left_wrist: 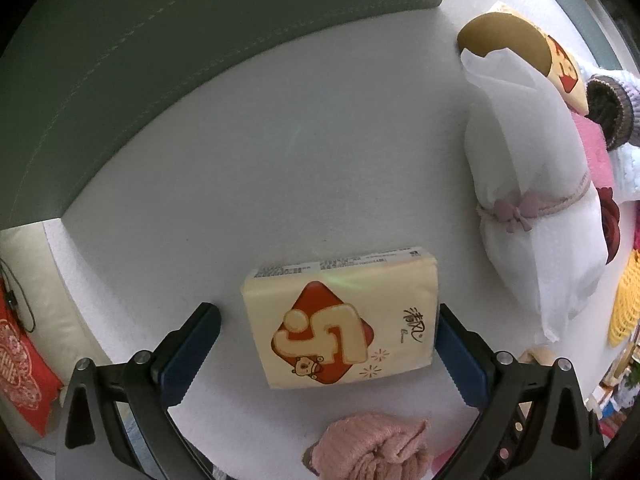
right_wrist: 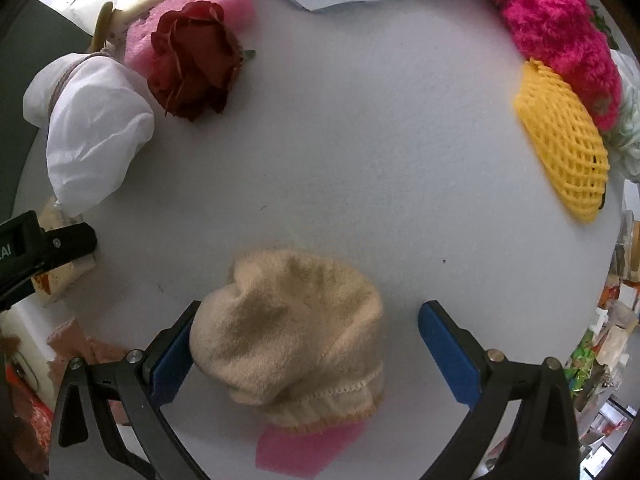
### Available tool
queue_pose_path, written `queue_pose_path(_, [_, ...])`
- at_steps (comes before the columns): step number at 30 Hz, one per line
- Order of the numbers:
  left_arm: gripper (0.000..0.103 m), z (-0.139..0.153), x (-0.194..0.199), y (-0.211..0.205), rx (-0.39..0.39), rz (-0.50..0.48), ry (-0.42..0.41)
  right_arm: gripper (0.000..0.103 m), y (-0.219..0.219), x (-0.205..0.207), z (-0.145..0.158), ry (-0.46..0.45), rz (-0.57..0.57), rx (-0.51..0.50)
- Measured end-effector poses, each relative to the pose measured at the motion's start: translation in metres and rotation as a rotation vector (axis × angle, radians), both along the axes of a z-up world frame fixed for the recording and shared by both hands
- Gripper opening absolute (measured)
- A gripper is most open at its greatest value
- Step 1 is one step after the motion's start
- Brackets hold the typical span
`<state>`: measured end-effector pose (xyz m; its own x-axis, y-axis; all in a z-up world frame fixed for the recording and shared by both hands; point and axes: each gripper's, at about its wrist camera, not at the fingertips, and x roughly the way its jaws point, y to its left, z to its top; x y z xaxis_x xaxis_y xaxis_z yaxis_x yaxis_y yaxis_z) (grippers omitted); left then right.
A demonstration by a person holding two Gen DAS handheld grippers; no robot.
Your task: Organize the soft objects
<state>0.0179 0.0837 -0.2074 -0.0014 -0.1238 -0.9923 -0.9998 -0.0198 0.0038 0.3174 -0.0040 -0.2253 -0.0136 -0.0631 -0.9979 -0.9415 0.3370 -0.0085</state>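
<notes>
In the left wrist view my left gripper (left_wrist: pixel 328 344) is open, its blue pads on either side of a cream tissue pack (left_wrist: pixel 340 318) with a red diamond print, lying on the white table. A pink knitted item (left_wrist: pixel 372 446) lies just below it. In the right wrist view my right gripper (right_wrist: pixel 306 344) is open around a beige knitted sock (right_wrist: pixel 292 328) that lies on a pink foam piece (right_wrist: pixel 304 450). The left pad touches the sock; the right pad stands apart from it.
A white tied fabric bag (left_wrist: pixel 528 208) lies right of the tissue pack, also seen in the right wrist view (right_wrist: pixel 92 128). A red fabric rose (right_wrist: pixel 192 64), pink sponge (right_wrist: pixel 224 0), yellow foam net (right_wrist: pixel 564 136) and magenta fluffy item (right_wrist: pixel 556 32) ring the table. A green box (left_wrist: pixel 160 60) stands behind.
</notes>
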Motion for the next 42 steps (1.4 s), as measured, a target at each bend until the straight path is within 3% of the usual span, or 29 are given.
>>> queue_pose_path(3, [0.103, 0.005, -0.001, -0.003, 0.006, 0.001, 0.001, 0.103, -0.031, 0.010, 0.002, 0.007, -0.003, 0.007])
queue_pose_path(8, [0.102, 0.005, 0.001, -0.003, -0.035, -0.038, 0.005, 0.103, -0.035, 0.009, -0.003, 0.012, 0.005, -0.010])
queue_pose_path(11, [0.081, 0.014, 0.012, -0.004, -0.032, -0.143, 0.000, 0.101, -0.028, 0.012, -0.004, 0.012, 0.017, -0.044])
queue_pose_path(12, [0.079, 0.017, 0.016, -0.005, -0.030, -0.178, 0.003, 0.099, -0.028, 0.012, -0.002, 0.010, 0.021, -0.039])
queue_pose_path(14, [0.079, 0.020, 0.018, -0.008, -0.033, -0.227, -0.007, 0.089, -0.028, 0.010, 0.009, -0.001, 0.037, -0.021])
queue_pose_path(15, [0.079, 0.022, 0.016, -0.009, -0.030, -0.237, -0.006, 0.078, -0.027, 0.008, 0.012, -0.007, 0.049, -0.013])
queue_pose_path(17, [0.079, 0.028, 0.011, -0.012, -0.020, -0.260, -0.006, 0.043, -0.025, 0.005, 0.019, -0.017, 0.073, 0.000])
queue_pose_path(20, [0.079, 0.045, 0.009, -0.017, 0.027, -0.331, -0.009, 0.032, -0.026, 0.010, 0.025, -0.008, 0.043, 0.008])
queue_pose_path(23, [0.079, 0.067, 0.008, -0.028, 0.093, -0.424, -0.016, 0.032, -0.032, 0.019, 0.037, 0.041, -0.040, 0.042])
queue_pose_path(30, [0.079, 0.116, 0.005, -0.055, 0.172, -0.530, -0.057, 0.032, -0.054, 0.023, 0.063, 0.115, -0.139, 0.125])
queue_pose_path(34, [0.079, 0.139, 0.001, -0.064, 0.191, -0.562, -0.084, 0.032, -0.071, 0.030, 0.075, 0.164, -0.213, 0.155])
queue_pose_path(42, [0.079, 0.180, -0.018, -0.041, 0.275, -0.573, -0.147, 0.032, -0.098, 0.040, 0.109, 0.257, -0.332, 0.212])
